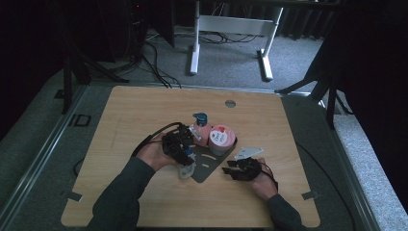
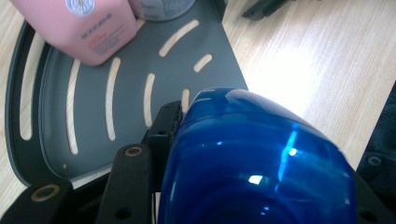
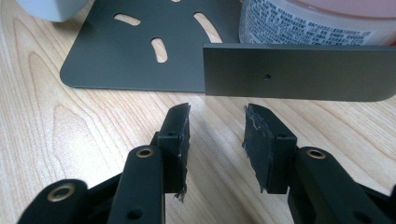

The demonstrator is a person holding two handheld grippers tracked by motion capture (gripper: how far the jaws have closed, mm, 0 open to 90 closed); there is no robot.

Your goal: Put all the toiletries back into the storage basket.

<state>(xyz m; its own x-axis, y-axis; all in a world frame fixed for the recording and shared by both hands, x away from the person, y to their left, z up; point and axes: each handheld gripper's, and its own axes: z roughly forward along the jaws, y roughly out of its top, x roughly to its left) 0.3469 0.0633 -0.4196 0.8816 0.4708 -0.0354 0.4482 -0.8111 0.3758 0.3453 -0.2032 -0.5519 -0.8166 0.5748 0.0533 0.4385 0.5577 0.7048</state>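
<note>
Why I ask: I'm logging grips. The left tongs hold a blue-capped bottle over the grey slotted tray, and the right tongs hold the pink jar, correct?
Not quite. The right tongs stand open and empty beside the grey slotted tray, as the right gripper view shows; the pink jar sits on the tray. The left tongs do hold the blue-capped bottle.

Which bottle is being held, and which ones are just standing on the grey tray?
The blue-capped bottle is held in the left hand-held gripper over the grey tray. The pink pump bottle and the pink jar stand free on the tray.
</note>
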